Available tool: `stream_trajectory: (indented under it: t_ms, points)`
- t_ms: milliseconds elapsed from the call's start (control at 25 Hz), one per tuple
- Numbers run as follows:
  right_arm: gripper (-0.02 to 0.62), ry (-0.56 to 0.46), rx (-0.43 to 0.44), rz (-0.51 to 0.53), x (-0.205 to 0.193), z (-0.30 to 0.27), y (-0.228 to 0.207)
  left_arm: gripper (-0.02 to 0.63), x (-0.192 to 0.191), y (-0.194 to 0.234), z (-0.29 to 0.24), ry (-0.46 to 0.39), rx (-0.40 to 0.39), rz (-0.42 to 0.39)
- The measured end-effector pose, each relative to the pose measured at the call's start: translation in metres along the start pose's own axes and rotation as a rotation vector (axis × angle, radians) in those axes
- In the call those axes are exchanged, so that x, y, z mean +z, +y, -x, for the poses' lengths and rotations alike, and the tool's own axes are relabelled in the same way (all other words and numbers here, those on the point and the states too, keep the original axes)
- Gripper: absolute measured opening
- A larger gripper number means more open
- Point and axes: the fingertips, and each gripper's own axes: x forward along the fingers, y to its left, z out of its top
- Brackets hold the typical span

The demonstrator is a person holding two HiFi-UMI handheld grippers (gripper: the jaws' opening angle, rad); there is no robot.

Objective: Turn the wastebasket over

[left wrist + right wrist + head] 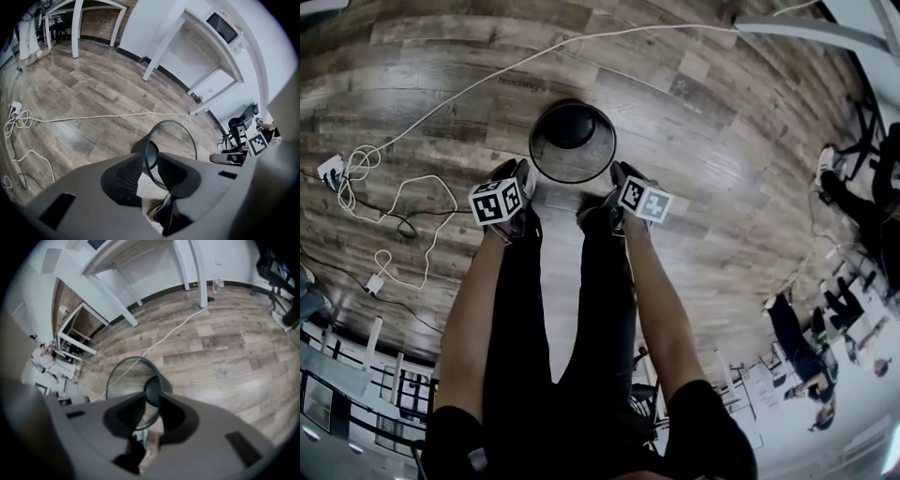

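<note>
Head view: a wood-plank floor (pixel 722 122) with a white cable (pixel 487 80) trailing across it. The wastebasket (pixel 572 141), black mesh, stands on its base at centre with its mouth facing up, so its long axis is vertical. The left gripper (pixel 514 174) sits at the rim's 7 o'clock and the right gripper (pixel 623 176) at its 5 o'clock. The basket therefore lies at 1 o'clock from the left tool and 11 o'clock from the right. Both are equally near, one on each side of the near rim.

Left gripper view: a white desk (pixel 206 42) stands against the wall at 1 o'clock. The left gripper (pixel 149 161) has its jaws moderately apart. The wastebasket (pixel 173 145) is dead ahead at 12 o'clock, and its rim wire runs down through the gap without the pads pressing on it.

Right gripper view: more plank floor and white desk legs (pixel 201 291). The right gripper (pixel 151 401) has a narrower gap, but its jaws are also parted. The wastebasket (pixel 129 380) lies ahead toward 11 o'clock, with its rim crossing the gap unpinched.

With the mouth up and neither tool gripping, the basket looks set down. Any further turn would need both to close on opposite points of the rim and tip it about a level axis running from 9 to 3 o'clock.
</note>
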Motion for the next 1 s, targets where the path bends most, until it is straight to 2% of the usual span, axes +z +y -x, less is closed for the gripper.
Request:
stream_trajectory:
  t_ms: [160, 240, 320, 480, 600, 840, 1000]
  points:
    - [0.081, -0.019, 0.012, 0.016, 0.014, 0.042, 0.032, 0.056, 0.033, -0.024, 0.063, -0.09, 0.007, -0.036]
    - [0.051, -0.013, 0.025, 0.02, 0.011, 0.069, 0.052, 0.04, 0.046, -0.03, 0.107, -0.148, 0.037, -0.052]
    - [0.043, 0.002, 0.04, 0.029, 0.006, 0.097, 0.073, 0.035, 0.054, -0.037, 0.151, -0.18, 0.054, -0.051]
    - [0.038, -0.032, 0.063, 0.117, 0.035, 0.135, 0.124, 0.034, 0.104, -0.059, 0.215, -0.28, 0.042, -0.139]
    - [0.035, -0.068, 0.078, 0.156, 0.044, 0.18, 0.157, 0.034, 0.124, -0.085, 0.272, -0.351, 0.017, -0.157]
    - [0.034, -0.164, 0.139, 0.222, 0.076, 0.266, 0.208, 0.032, 0.154, -0.159, 0.374, -0.519, -0.025, -0.227]
    - [0.034, -0.243, 0.187, 0.284, 0.097, 0.33, 0.225, 0.034, 0.155, -0.218, 0.438, -0.621, -0.023, -0.266]
